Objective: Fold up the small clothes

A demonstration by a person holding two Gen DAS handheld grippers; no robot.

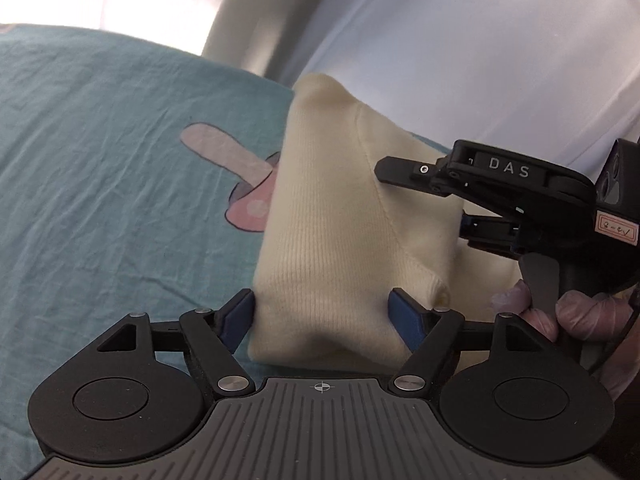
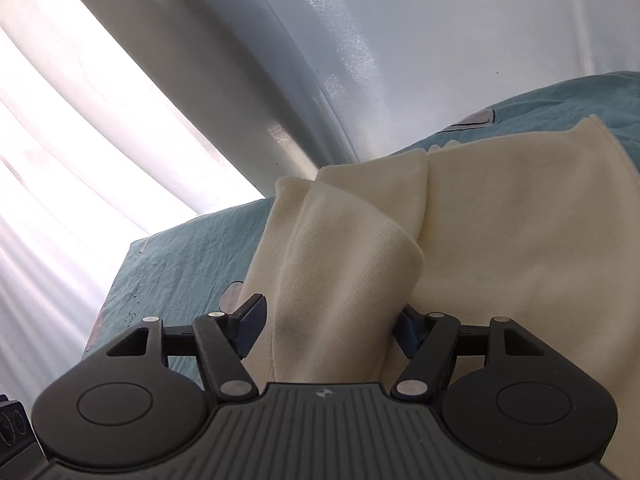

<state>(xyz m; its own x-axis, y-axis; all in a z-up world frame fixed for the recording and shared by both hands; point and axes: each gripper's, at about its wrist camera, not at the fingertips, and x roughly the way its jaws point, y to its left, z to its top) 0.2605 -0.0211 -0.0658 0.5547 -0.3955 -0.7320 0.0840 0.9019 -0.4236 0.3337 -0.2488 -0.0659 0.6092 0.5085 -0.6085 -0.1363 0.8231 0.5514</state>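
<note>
Both the left gripper (image 1: 324, 318) and right gripper (image 2: 330, 330) stand released around the cream knit garment (image 1: 332, 216) near the bedsheet's (image 1: 100, 140) edge; unpinned folds may spring apart.

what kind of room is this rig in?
Probably a bedroom: the cream knitted garment lies on a wrinkled teal bedsheet with a pink cartoon print, beside a plain white wall, with a bright curtained window behind.
</note>
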